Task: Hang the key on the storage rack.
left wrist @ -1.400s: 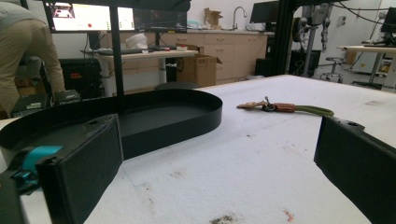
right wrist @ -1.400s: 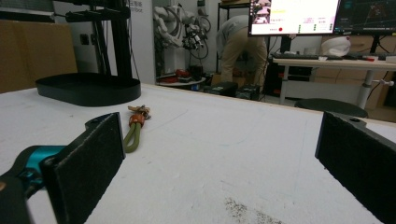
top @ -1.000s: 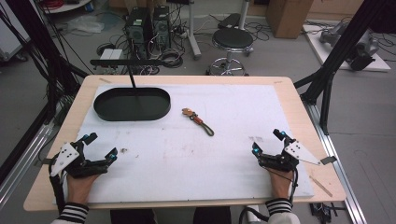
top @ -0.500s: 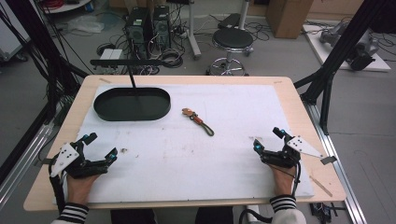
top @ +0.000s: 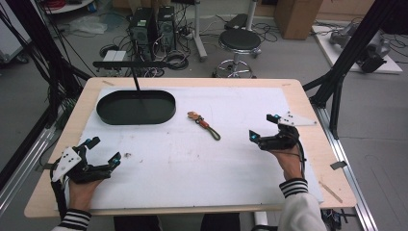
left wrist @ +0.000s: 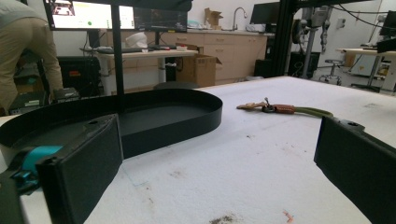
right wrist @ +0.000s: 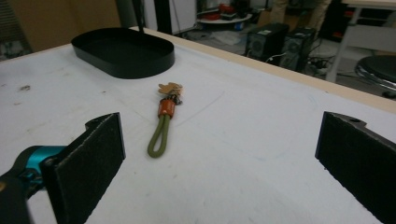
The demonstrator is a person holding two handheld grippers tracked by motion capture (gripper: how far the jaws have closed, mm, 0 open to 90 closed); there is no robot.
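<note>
Vs. a second ago: right gripper had moved fwd and inward toward the keychain strap; it sat near the tabletop's front-right edge before. Left gripper unchanged, same spot at front left. Strap and black oval tray hadn't shifted.

Pose: right hand stretched fwd, sleeve well onto the white cover, fingers released, spread wide, aimed at the strap, short of it, nothing between them. Left hand lay low near the front edge, well apart from the strap, fingers likewise released and empty.

Strap lay flat on the white cover, just right of the tray, not touching it; tan tag end toward the tray, olive loop end away from it.

Views: right gripper view gave strap detail: tan tag, orange-brown collar, olive loop nearest the cam, tray beyond it. Left gripper view ran low across the tabletop: tray wall close, strap past the tray to its right, plus a person bent over by monitors behind the tray. High view alone gave both hands relative to the strap.
</note>
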